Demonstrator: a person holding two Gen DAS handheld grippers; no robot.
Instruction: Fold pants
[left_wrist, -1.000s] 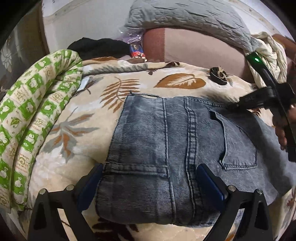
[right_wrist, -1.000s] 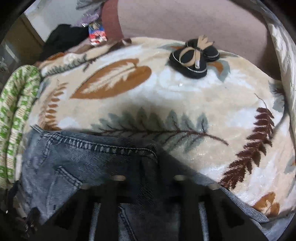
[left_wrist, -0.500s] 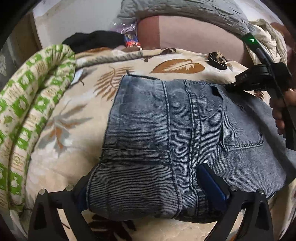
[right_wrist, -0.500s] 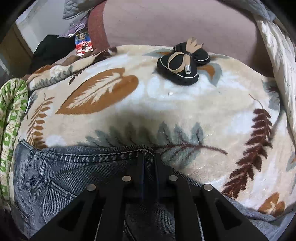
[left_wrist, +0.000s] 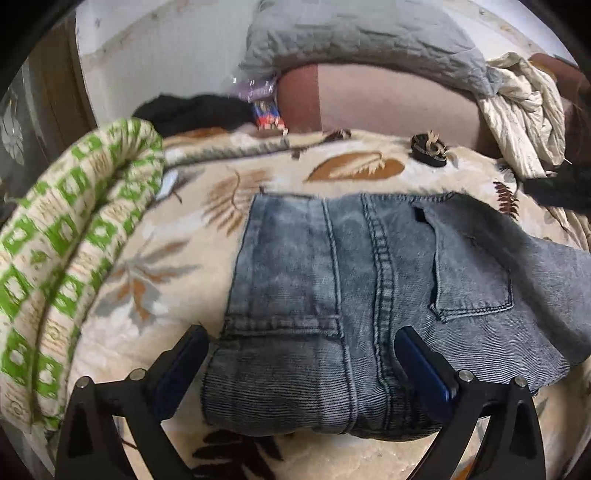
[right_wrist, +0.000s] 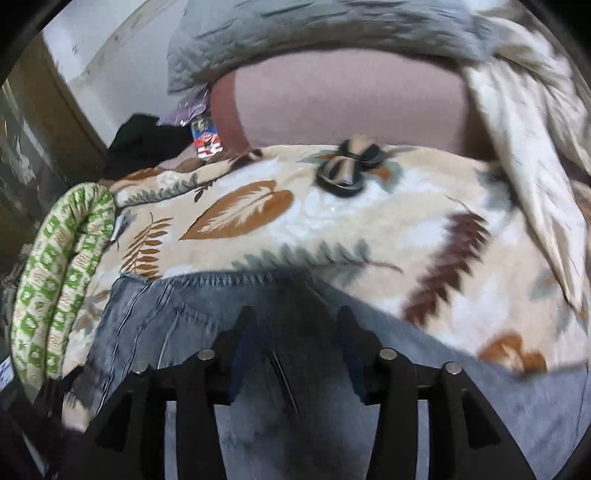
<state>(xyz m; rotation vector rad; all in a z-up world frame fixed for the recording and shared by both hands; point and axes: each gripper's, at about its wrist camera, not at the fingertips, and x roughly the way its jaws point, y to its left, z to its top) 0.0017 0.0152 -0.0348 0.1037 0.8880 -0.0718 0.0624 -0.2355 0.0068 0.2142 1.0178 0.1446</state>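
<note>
1. Two grippers: your left gripper (left_wrist: 299, 363) straddles the folded grey-blue denim pants (left_wrist: 369, 295) at frame centre, fingers released.
2. Your right gripper (right_wrist: 295, 334) fingers are opening above the pants on the leaf-patterned beige blanket (right_wrist: 332, 221), gripping nothing.

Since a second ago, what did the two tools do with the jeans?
The right tool was pinched shut on the jeans' top edge; now its jaws are opening, it has let go, and it has pulled back, with nothing pressed between them. The jeans lie folded on the leaf blanket. The left tool stays wide open around the folded edge. The black bow stayed put.
</note>
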